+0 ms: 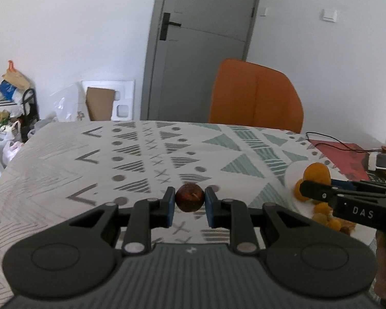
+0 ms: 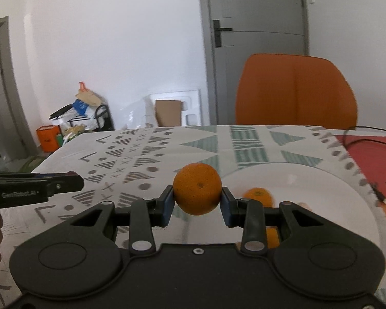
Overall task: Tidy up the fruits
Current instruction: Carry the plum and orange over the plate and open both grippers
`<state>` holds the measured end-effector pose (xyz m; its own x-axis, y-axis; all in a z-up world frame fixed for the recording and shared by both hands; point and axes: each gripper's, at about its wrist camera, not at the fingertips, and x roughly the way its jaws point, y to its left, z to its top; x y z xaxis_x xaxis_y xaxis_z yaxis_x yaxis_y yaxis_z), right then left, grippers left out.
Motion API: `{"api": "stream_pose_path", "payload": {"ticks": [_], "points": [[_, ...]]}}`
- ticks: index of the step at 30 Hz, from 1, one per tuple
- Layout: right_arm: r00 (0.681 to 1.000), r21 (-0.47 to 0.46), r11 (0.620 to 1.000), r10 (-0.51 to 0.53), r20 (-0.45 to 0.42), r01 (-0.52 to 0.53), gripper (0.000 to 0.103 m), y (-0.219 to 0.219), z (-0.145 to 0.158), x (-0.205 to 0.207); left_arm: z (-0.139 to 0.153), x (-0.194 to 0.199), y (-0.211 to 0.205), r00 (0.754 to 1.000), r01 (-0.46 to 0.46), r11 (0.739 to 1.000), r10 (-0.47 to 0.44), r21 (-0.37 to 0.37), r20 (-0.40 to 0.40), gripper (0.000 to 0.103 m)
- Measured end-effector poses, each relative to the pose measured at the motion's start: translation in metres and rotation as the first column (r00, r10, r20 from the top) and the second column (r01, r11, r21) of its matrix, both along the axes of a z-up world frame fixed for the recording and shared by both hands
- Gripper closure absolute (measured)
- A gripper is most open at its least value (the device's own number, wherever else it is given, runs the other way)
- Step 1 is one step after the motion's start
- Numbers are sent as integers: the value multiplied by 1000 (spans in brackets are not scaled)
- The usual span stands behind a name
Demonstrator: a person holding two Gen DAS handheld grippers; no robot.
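Observation:
My left gripper (image 1: 189, 200) is shut on a small dark red plum (image 1: 189, 197) and holds it above the patterned tablecloth (image 1: 141, 159). My right gripper (image 2: 196, 200) is shut on an orange (image 2: 197, 188) and holds it at the left edge of a white plate (image 2: 321, 188). Other oranges (image 2: 257, 196) lie on that plate. In the left wrist view the right gripper (image 1: 303, 190) shows from the side with the orange (image 1: 316, 173) over the plate (image 1: 293, 173). In the right wrist view the left gripper (image 2: 78, 181) enters from the left.
An orange chair (image 1: 256, 97) stands behind the table's far edge. A red mat (image 2: 373, 159) with a black cable (image 2: 360, 139) lies at the right of the table. Small electronics (image 1: 380, 161) sit at the far right. Bags and boxes (image 1: 10, 118) clutter the floor at the left.

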<state>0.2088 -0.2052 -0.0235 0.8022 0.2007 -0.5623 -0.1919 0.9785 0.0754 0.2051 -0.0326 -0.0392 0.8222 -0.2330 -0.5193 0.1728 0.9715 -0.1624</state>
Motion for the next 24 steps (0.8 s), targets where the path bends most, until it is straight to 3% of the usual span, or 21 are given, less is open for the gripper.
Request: {"api": "stream_pose_path", "payload": {"ticks": [24], "points": [[984, 20, 984, -178, 5, 177, 67, -91, -6, -15, 5, 16, -99, 980, 196, 979, -197, 48, 27, 80]]}}
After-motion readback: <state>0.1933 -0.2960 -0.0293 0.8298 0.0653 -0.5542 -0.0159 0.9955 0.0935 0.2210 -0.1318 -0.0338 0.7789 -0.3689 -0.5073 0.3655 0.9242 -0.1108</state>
